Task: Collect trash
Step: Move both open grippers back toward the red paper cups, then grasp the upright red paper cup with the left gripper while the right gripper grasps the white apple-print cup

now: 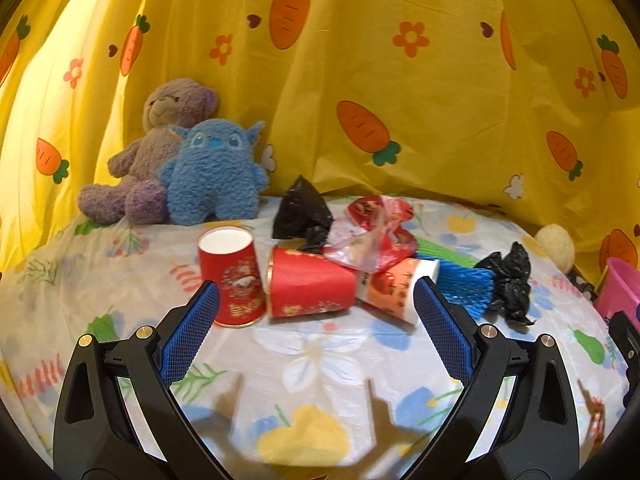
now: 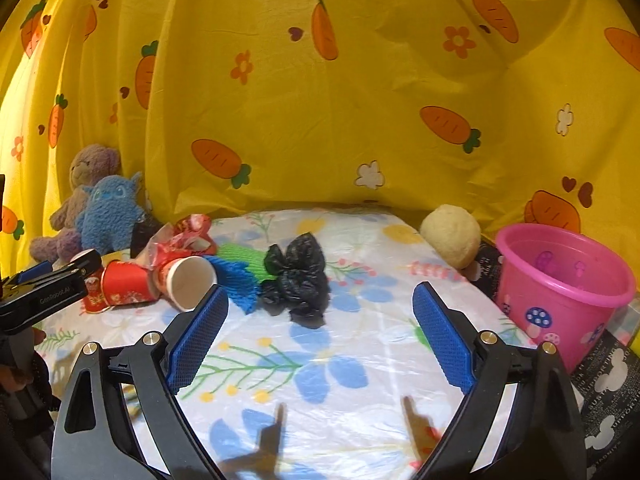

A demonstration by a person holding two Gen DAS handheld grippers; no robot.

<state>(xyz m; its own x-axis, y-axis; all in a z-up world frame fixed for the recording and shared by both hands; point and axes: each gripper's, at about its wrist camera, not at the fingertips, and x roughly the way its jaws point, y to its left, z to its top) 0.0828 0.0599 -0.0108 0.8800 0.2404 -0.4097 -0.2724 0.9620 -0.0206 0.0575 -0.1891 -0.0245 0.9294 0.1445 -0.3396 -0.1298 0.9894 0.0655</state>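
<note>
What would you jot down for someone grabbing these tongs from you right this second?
Left tongs: open, empty, aimed at the red cups.
Right tongs: open, empty, facing the crumpled black bag.
Trash lies on the flowered table cover: upright red cup, tipped red cup, red-and-clear wrapper, blue foam net, a second black bag.
Pink bucket on the right looks empty.
Done: nothing binned. Left: all of it.

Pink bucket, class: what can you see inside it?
The pink bucket stands upright at the table's right edge. Its opening shows only bare pink inner wall; no trash is visible inside. The near rim hides the bottom, so the floor of the bucket cannot be checked.
</note>
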